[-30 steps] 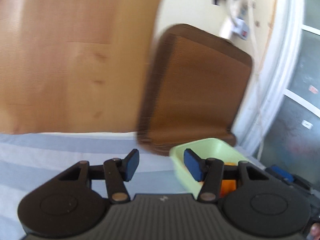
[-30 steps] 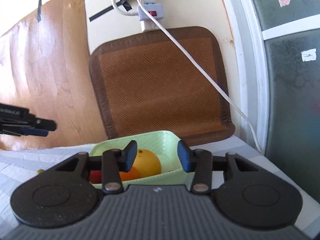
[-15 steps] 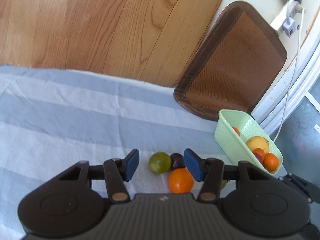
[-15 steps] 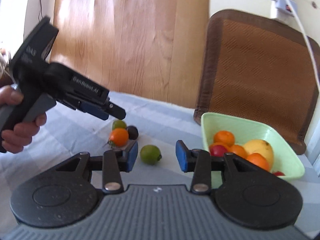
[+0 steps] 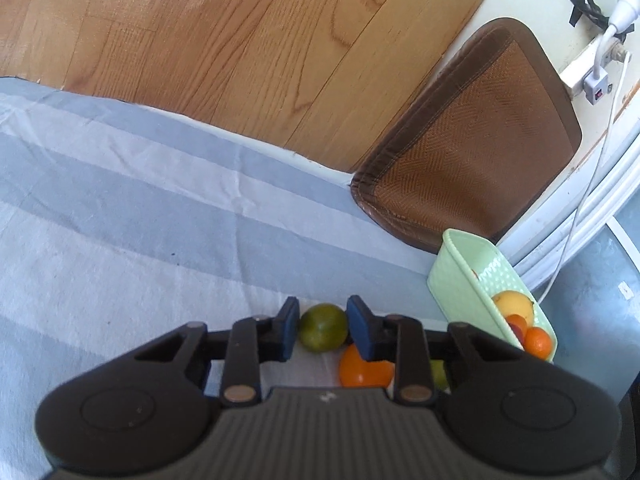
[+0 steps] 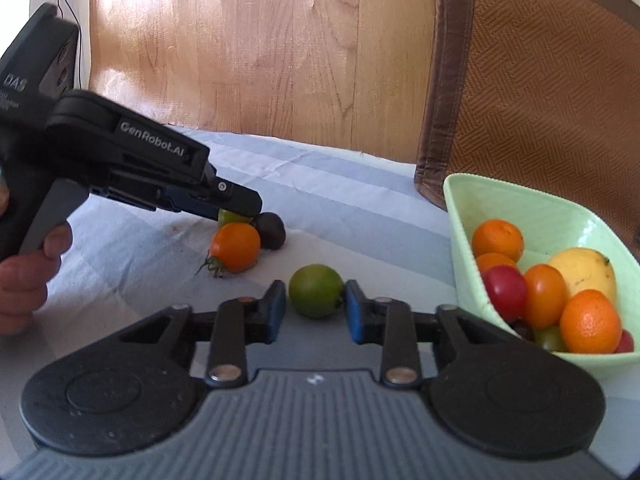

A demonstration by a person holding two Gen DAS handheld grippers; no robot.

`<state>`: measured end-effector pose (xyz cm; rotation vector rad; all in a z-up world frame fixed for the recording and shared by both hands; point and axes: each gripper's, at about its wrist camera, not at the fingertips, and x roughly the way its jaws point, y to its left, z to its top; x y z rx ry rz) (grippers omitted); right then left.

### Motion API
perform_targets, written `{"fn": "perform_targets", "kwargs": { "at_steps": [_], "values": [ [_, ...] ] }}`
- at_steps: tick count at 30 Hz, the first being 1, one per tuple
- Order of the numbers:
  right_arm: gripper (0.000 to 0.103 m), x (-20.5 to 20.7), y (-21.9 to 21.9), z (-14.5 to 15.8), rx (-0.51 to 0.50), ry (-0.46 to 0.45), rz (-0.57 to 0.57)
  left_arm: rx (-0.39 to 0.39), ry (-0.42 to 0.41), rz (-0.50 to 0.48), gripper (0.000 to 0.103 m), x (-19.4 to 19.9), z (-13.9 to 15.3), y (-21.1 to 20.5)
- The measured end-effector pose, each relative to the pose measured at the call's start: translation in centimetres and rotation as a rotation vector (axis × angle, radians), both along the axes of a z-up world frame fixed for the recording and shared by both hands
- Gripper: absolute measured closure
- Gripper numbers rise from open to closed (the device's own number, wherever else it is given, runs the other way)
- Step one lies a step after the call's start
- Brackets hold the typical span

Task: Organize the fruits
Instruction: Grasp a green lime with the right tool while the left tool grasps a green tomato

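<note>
In the left wrist view, my left gripper (image 5: 323,326) is open with a green fruit (image 5: 323,327) between its blue pads, on the striped cloth; an orange tomato (image 5: 365,369) lies just behind it. In the right wrist view, my right gripper (image 6: 315,305) is open around a second green fruit (image 6: 316,290). The left gripper (image 6: 240,205) shows there too, over a green fruit (image 6: 229,215) beside the orange tomato (image 6: 235,246) and a dark fruit (image 6: 270,230). A pale green basket (image 6: 532,212) at the right holds several oranges, tomatoes and a yellow fruit; it also shows in the left wrist view (image 5: 468,280).
A brown woven mat (image 6: 552,92) lies on the wooden floor (image 6: 260,48) beyond the cloth's far edge. A power strip with white cable (image 5: 592,84) sits by the wall. A hand (image 6: 24,276) holds the left gripper.
Both grippers have tilted down from the wall and mat toward the cloth and moved in on the loose fruits, each now with a green fruit between its open pads.
</note>
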<state>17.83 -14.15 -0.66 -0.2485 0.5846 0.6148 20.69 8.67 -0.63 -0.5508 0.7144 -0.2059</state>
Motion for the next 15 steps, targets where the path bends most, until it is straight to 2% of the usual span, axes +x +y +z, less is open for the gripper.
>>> {"fn": "perform_targets", "kwargs": {
  "at_steps": [3, 8, 12, 15],
  "values": [
    [0.072, -0.7, -0.5, 0.3, 0.021, -0.019, -0.014, -0.017, -0.002, 0.018, 0.076, -1.2, 0.1, 0.6],
    [0.072, -3.2, -1.6, 0.3, 0.060, 0.016, 0.033, -0.040, -0.009, 0.024, 0.076, -5.0, 0.6, 1.6],
    [0.072, -5.6, -2.9, 0.4, 0.105, 0.040, 0.050, -0.054, -0.022, -0.024, 0.076, -8.3, 0.7, 0.0],
    [0.072, -7.3, -3.8, 0.5, 0.125, 0.040, 0.041, -0.029, -0.026, -0.069, 0.076, -10.0, 0.8, -2.3]
  ]
}}
